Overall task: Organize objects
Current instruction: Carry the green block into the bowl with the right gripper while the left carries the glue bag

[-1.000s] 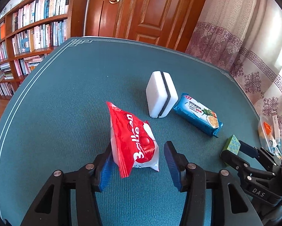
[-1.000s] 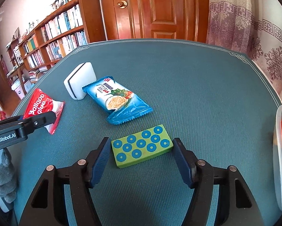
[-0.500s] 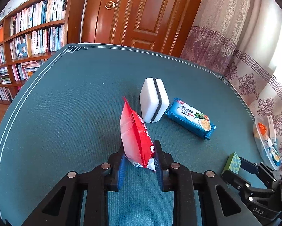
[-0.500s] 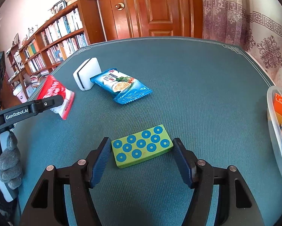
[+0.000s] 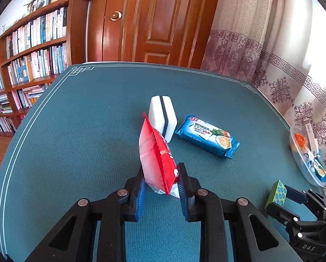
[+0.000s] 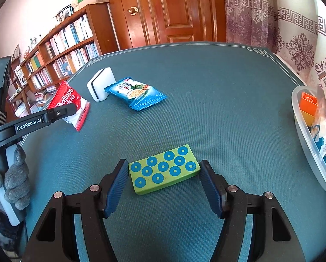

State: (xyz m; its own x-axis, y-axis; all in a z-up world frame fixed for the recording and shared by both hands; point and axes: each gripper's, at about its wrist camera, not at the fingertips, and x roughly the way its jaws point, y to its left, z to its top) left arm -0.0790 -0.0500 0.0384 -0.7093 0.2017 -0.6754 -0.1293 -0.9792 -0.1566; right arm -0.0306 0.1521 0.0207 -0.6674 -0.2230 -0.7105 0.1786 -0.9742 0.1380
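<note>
My left gripper is shut on a red snack bag and holds it above the green table; the bag also shows in the right wrist view. My right gripper is shut on a green block with blue rings, gripped by its two ends and held above the table; the block also shows in the left wrist view. A white sponge with a black stripe stands on the table beside a blue biscuit packet.
A clear plastic tub with an orange brick and packets sits at the table's right edge. Bookshelves stand to the left, a wooden door behind, curtains to the right. The table is covered in green cloth.
My left gripper closed on the red bag and lifted it off the table. My right gripper rose with the green block still held in it.
</note>
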